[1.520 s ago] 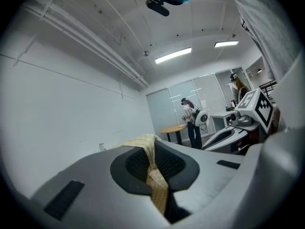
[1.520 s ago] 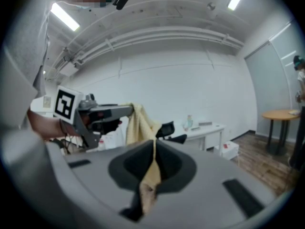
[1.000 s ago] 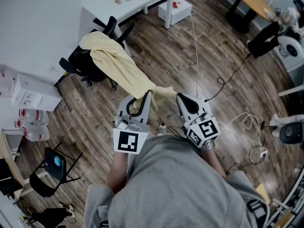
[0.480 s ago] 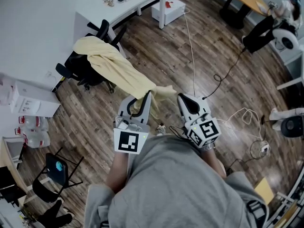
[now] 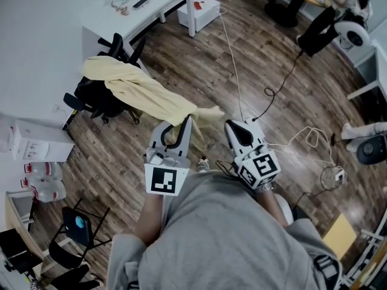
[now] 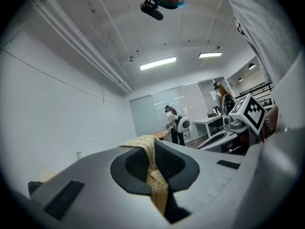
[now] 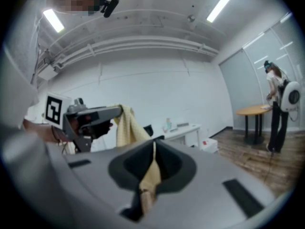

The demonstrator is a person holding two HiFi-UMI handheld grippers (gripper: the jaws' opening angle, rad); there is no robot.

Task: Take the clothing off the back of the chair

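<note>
Left gripper clenched on a fold of the pale yellow cloth garment; a narrow strip of that fabric is seen pinched between its jaws in the left gripper view. Right gripper likewise clamped on the garment's near edge, fabric caught between its jaws; the two grippers are held side by side. From them the garment is stretched as a long band up and to the left in the head view; its far end is draped over the back of the black wheeled office chair, just beside the white curved counter. The left gripper is judged the nearer to the chair; a pull along the band's long axis, away from the chair, is judged necessary for the far end to be slid free.
</note>
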